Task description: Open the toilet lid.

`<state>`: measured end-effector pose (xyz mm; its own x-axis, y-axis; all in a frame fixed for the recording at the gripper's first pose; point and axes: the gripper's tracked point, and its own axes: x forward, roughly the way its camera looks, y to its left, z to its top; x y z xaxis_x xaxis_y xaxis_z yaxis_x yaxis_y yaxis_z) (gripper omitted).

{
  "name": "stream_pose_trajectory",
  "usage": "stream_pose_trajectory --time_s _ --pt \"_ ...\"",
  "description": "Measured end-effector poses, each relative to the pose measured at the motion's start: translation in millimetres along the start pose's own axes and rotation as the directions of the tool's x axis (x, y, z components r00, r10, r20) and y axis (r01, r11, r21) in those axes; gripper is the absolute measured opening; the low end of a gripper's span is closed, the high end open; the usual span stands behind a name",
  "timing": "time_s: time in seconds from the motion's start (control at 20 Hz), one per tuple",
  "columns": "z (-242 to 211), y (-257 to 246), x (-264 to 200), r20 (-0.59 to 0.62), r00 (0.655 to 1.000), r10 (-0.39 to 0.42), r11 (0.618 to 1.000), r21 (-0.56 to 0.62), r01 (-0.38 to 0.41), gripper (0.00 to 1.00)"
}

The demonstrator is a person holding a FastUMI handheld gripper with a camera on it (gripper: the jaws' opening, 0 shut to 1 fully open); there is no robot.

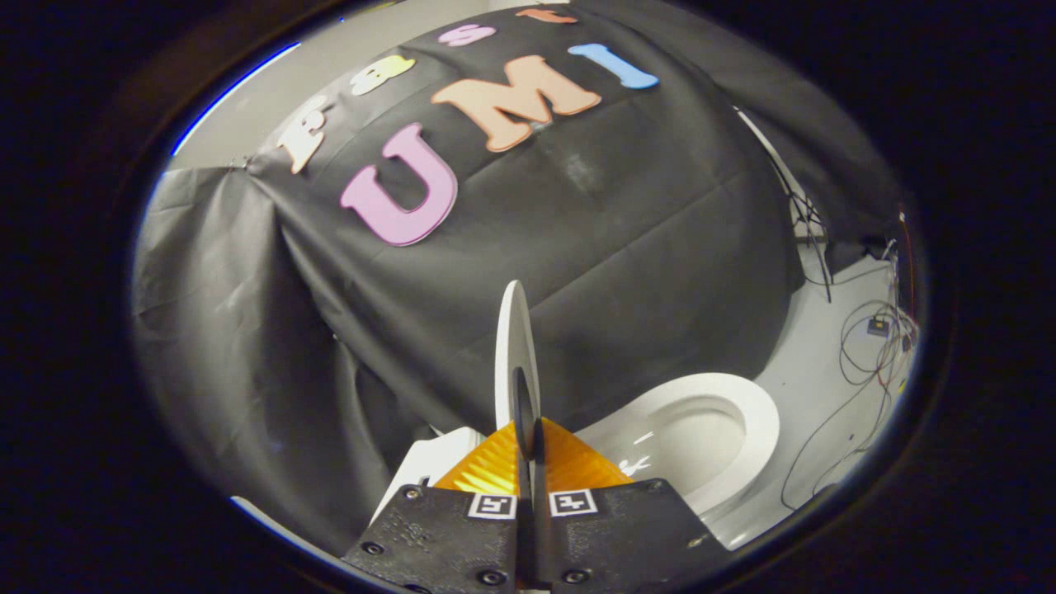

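Observation:
The white toilet lid [515,346] stands raised on edge, seen edge-on, rising straight up from between my fingers. My gripper [528,437] is shut on the lid, both pads pressing its thin rim from either side. To the right and below lies the white toilet seat [755,429] around the open bowl [697,437]. A white part of the toilet's body [433,462] shows just left of the fingers.
Black cloth [619,247] hangs close behind the toilet and to the left. On the right, the pale floor [817,363] carries loose cables [866,346] and a small box [877,327].

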<state>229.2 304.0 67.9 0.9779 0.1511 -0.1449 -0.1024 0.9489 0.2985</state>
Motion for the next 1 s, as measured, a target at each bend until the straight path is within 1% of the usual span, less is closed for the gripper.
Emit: stream_pose_trajectory --time_s 0.2,0.5,0.65,1.0 --pt "-13.2 37.1 0.5 -0.020 0.999 0.032 0.996 -0.081 -0.034 0.00" --pt "-35.0 89.2 8.3 -0.066 0.994 0.083 0.974 -0.208 -0.095 0.00" --pt "-46.3 110.4 9.6 -0.088 0.988 0.126 0.963 -0.228 -0.143 0.00" --pt "-65.1 138.9 19.1 -0.124 0.973 0.193 0.940 -0.260 -0.219 0.00"
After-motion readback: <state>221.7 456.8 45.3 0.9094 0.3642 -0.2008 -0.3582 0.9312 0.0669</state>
